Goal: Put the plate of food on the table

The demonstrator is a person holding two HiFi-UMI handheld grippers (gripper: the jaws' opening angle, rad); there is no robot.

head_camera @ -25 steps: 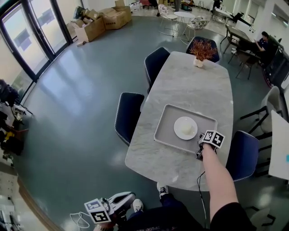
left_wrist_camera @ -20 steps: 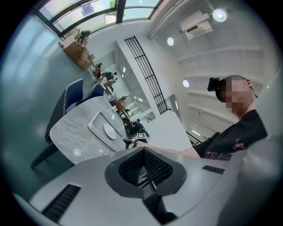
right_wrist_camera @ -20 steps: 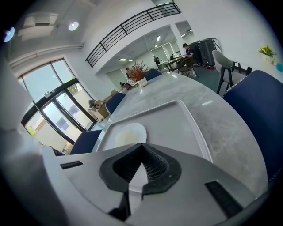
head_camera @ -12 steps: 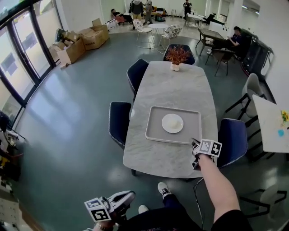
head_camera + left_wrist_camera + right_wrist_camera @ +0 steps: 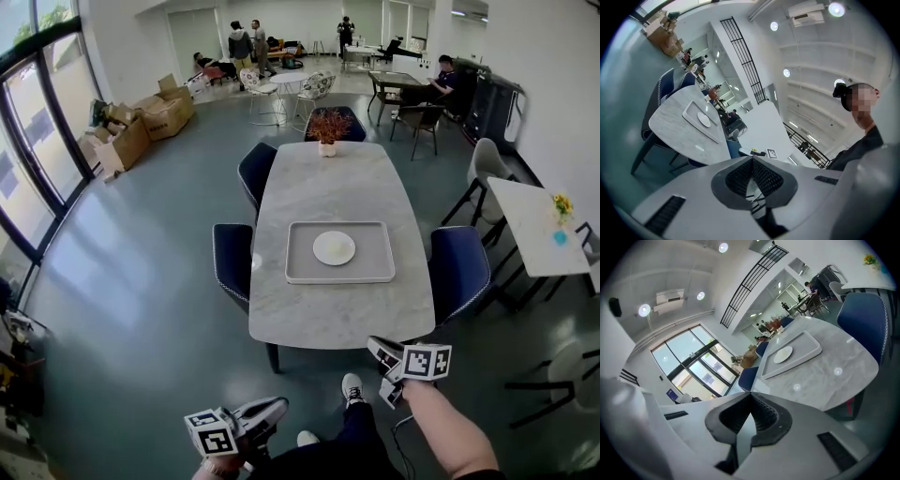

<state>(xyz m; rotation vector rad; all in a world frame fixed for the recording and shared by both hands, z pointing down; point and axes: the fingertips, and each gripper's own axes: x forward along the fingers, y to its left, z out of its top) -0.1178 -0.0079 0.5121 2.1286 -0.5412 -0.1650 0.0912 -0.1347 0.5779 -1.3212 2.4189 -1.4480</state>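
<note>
A white plate (image 5: 334, 247) with pale food lies in a grey tray (image 5: 302, 269) on the marble table (image 5: 337, 314). My right gripper (image 5: 385, 370) hangs below the table's near edge, off the tabletop, shut and holding nothing. My left gripper (image 5: 261, 413) is low by my legs, shut and empty as well. In the left gripper view the gripper (image 5: 751, 160) points past the table (image 5: 677, 133), with tray (image 5: 692, 115) and plate (image 5: 704, 120) far off. The right gripper (image 5: 751, 395) view shows the plate (image 5: 783, 354) in the tray (image 5: 808, 348) on the table (image 5: 829, 373).
Blue chairs stand at the table's left (image 5: 232, 256), right (image 5: 457, 265) and far left (image 5: 255, 167). A vase of dried flowers (image 5: 327, 127) sits at the far end. A white side table (image 5: 534, 225) is at the right, cardboard boxes (image 5: 131, 127) far left, people at the back.
My right gripper has drawn back from the tray's near right corner to beyond the table's near edge. The view has backed away from the table. The left gripper stays low.
</note>
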